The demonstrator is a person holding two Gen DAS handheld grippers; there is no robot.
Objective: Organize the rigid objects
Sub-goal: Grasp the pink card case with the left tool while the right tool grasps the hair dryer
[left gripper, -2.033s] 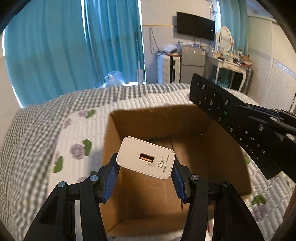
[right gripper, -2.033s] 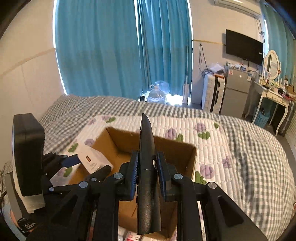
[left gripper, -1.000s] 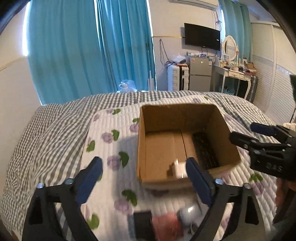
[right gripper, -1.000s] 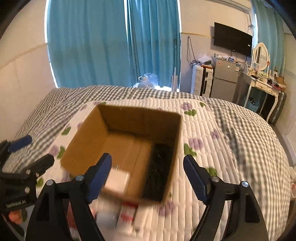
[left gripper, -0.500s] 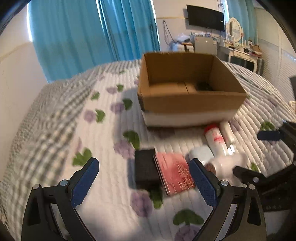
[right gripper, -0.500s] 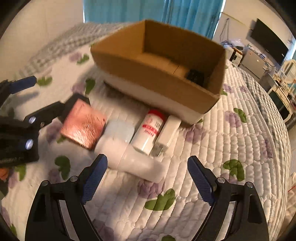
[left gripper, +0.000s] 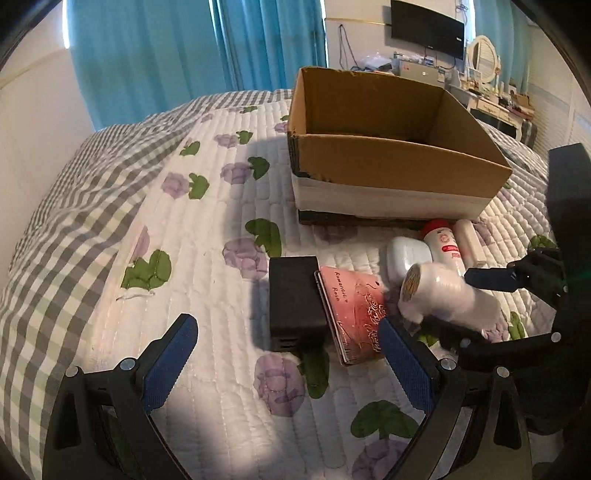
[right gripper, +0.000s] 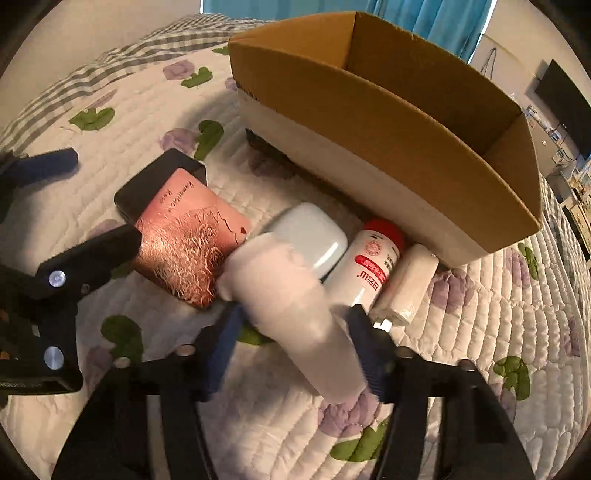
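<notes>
A cardboard box (left gripper: pixel 388 162) stands on the quilted bed, also in the right wrist view (right gripper: pixel 369 122). In front of it lie a black block (left gripper: pixel 293 301), a pink booklet (left gripper: pixel 352 314), a pale blue case (left gripper: pixel 406 254), a red-capped white bottle (left gripper: pixel 443 245) and a small white tube (left gripper: pixel 469 242). My right gripper (right gripper: pixel 291 325) has its jaws around a large white bottle (right gripper: pixel 291 306), which looks blurred. My left gripper (left gripper: pixel 284 362) is open and empty, just short of the black block.
The bed's grey check cover (left gripper: pixel 74 206) falls away at the left. Blue curtains (left gripper: pixel 184 51), a wall TV (left gripper: pixel 426 22) and a dressing table (left gripper: pixel 491 99) stand beyond the bed.
Both grippers let go of the charger and the remote into the box, drew back and dropped low. The right gripper has since closed in around the large white bottle.
</notes>
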